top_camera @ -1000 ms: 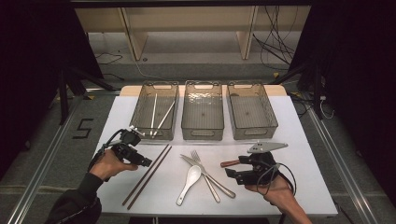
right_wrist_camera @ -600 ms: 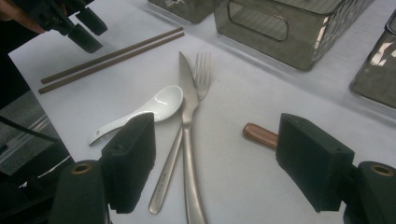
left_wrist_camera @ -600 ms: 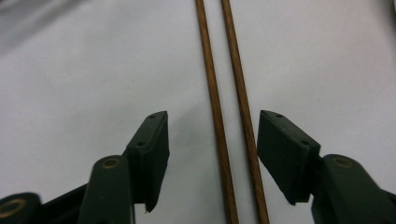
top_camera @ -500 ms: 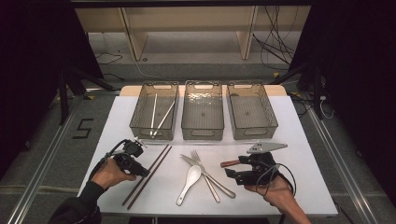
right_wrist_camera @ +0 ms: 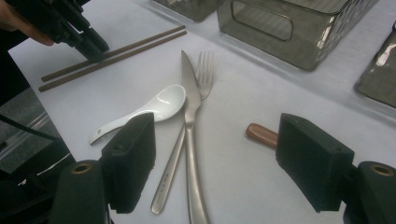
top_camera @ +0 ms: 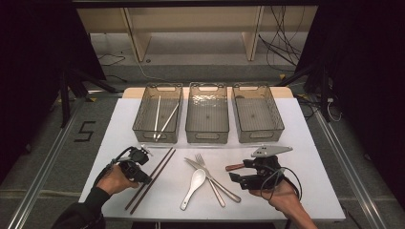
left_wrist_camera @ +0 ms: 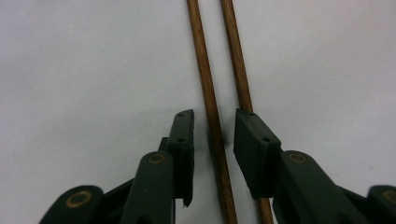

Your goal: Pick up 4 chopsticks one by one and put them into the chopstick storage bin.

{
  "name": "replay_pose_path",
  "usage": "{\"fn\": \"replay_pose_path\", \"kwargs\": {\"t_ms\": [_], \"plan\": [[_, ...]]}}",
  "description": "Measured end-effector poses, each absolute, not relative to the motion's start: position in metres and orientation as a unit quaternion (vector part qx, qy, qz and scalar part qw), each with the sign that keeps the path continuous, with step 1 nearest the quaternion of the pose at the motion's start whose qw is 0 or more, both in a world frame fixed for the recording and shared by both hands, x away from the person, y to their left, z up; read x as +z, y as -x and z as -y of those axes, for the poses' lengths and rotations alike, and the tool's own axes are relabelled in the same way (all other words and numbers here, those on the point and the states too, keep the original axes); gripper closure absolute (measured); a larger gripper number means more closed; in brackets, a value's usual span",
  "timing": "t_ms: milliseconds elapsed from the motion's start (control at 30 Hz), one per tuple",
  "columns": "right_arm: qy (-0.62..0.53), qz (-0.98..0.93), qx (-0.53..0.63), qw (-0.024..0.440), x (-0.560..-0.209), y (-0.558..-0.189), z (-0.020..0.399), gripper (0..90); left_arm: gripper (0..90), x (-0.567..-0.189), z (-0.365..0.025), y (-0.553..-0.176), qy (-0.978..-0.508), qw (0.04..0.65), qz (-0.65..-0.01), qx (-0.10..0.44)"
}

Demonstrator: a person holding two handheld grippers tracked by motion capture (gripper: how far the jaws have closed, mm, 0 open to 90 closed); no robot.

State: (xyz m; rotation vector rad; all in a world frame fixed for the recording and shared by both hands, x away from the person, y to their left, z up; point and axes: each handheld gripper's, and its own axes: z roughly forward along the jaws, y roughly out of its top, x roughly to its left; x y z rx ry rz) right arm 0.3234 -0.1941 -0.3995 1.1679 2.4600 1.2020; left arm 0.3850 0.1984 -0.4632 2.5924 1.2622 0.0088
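My left gripper is down on the white table with its jaws narrowed around 1 of the 2 brown chopsticks; they have just been closing, yet I can see a slim gap on each side of the stick, so the pads are not pressing it. The other chopstick passes just outside the right-hand jaw and is hidden under it lower down. In the high view the pair lies side by side, slanting from near the front left of the table toward the left tray, with the left gripper at their left flank. My right gripper hangs wide open and holds nothing; between its jaws I see a knife, a fork crossed under it and a white spoon, all apart from the pads. A brown wooden handle runs in behind the right-hand jaw, and I cannot tell what it belongs to. There is bare table left of the chopsticks out to the edge, and a strip between the cutlery and the 3 trays. The left tray holds 2 pale sticks; the middle tray and right tray look empty through their tinted walls, though I cannot be sure.
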Motion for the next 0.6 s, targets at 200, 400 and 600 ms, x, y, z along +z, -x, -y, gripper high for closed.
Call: {"fn": "replay_pose_path", "kwargs": {"t_ms": [200,400,600], "plan": [[-0.391,-0.824,0.403,0.082,-0.3991,-0.3226,0.1942,29.6,74.4,-0.4642,-0.1969,-0.3848,-0.893,0.123,-0.433,0.009],[-0.391,-0.824,0.401,0.082,-0.3993,-0.3225,0.1937,29.6,79.8,-0.4646,-0.1995,-0.3865,-0.891,0.124,-0.437,0.006],[-0.391,-0.825,0.401,0.083,-0.3996,-0.3232,0.1941,29.7,81.2,-0.4646,-0.1997,-0.3871,-0.890,0.123,-0.440,0.006]]}}
